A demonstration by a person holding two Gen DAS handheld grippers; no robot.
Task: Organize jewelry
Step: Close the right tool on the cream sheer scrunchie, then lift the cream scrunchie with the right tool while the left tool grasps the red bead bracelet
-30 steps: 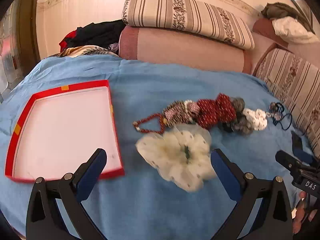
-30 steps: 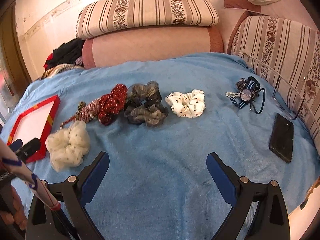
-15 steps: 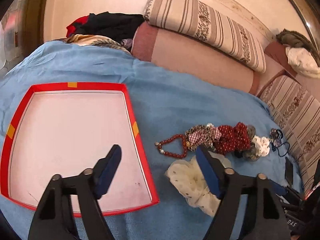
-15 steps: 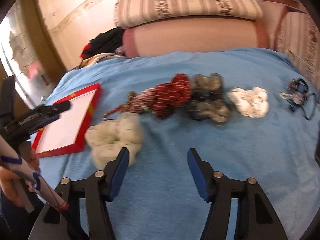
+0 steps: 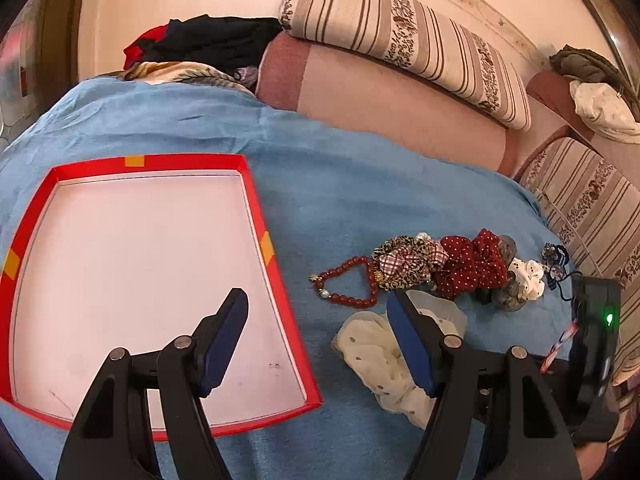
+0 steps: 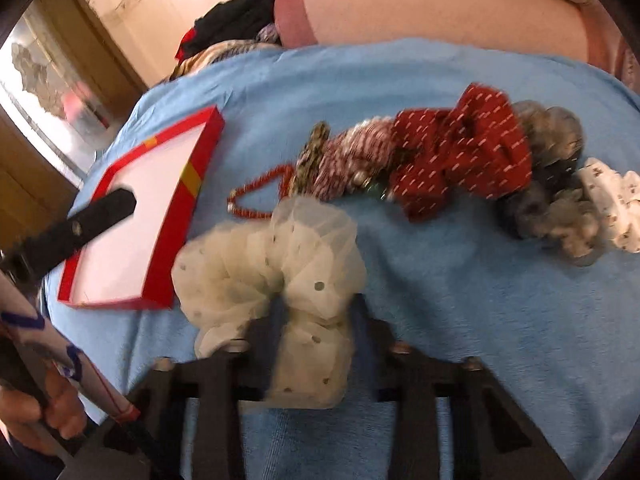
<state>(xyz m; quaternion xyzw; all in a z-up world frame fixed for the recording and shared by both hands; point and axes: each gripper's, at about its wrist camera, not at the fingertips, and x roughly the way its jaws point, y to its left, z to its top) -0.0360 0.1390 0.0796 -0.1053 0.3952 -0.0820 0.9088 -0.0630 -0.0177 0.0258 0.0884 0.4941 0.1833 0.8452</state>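
Note:
A cream dotted scrunchie (image 6: pixel 276 264) lies on the blue blanket; my right gripper (image 6: pixel 316 320) is shut on its near part. It also shows in the left wrist view (image 5: pixel 380 356). A red-rimmed tray (image 5: pixel 256 216) with a white floor lies to the left, also in the right wrist view (image 6: pixel 172 224). My left gripper (image 5: pixel 316 312) is open, over the tray's right rim. A red bead bracelet (image 5: pixel 348 280), a leopard and plaid scrunchie (image 5: pixel 404 260), a red dotted scrunchie (image 6: pixel 460 160), a grey scrunchie (image 6: pixel 556 208) and a white dotted scrunchie (image 6: pixel 612 208) lie in a row.
Pink and striped sofa cushions (image 5: pixel 400 40) line the far side. A pile of dark clothes (image 5: pixel 208 44) sits at the back left. A small dark hair-tie cluster (image 5: pixel 556 260) lies at the far right.
My right gripper moved forward and left and closed on the cream scrunchie. My left gripper shifted slightly right along the tray rim and stays open.

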